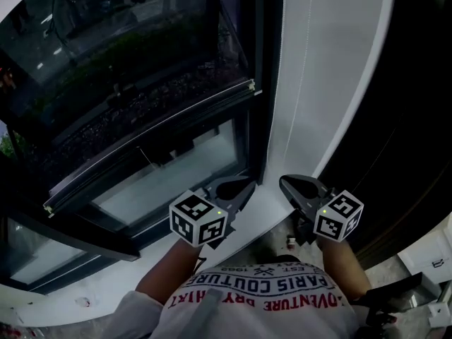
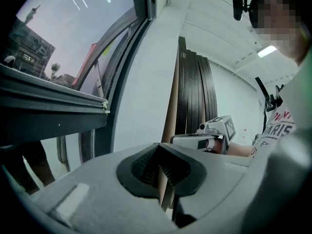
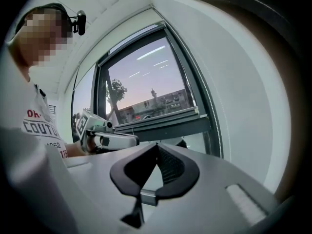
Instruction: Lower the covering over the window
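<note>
White wall [image 1: 332,69] fills the strip between the dark window [image 1: 141,83] frame and a black panel [image 1: 417,104]. A thin beaded cord [image 1: 291,83] runs down the wall just beside the frame's edge. The glass is uncovered as far up as any view reaches, and the covering itself cannot be picked out. The sash [image 1: 148,138] tilts outward, its lower edge away from the sill [image 1: 263,202]. The left gripper [image 1: 238,188] and right gripper [image 1: 295,184] sit side by side above the sill, apart from each other, each with its jaws pressed together on nothing. The left tip is close to the frame's lower corner. The right tip is at the foot of the wall, near the cord. There is free room between the two grippers and up along the wall.
</note>
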The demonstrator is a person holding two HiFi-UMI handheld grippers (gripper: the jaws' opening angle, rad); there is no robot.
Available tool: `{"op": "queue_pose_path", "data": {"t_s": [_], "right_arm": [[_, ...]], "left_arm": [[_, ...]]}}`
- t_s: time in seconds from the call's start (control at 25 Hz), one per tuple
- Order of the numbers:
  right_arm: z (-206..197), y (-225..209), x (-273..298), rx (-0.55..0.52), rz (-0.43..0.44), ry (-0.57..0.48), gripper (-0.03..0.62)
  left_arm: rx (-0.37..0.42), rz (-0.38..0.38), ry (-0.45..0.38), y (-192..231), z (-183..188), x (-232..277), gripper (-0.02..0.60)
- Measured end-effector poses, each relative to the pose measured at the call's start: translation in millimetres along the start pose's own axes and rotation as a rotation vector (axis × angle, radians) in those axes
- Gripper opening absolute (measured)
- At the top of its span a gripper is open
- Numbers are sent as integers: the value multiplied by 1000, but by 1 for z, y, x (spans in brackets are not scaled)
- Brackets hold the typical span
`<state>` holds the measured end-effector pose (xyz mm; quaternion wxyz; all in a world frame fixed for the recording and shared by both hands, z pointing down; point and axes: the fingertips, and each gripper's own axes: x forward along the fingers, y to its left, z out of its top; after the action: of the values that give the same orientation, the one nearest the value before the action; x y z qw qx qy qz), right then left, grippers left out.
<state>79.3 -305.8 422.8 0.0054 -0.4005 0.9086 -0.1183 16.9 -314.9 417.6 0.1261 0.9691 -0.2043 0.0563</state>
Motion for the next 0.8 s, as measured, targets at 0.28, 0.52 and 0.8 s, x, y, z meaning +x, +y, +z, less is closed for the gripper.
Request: {"op": "queue_pose_path", "data": {"t_s": [0.28, 0.52, 0.8], "right_arm": [[28, -27, 27, -18, -28, -28, 3], [50, -72, 59, -11, -155, -81, 43], [68, -120, 103, -84, -321, -101, 192]], "left_arm": [[3, 20, -4, 15, 11, 8, 2], [-17, 63, 1, 33, 13, 9, 2], [-57, 107, 1, 55, 8, 11, 2]]}}
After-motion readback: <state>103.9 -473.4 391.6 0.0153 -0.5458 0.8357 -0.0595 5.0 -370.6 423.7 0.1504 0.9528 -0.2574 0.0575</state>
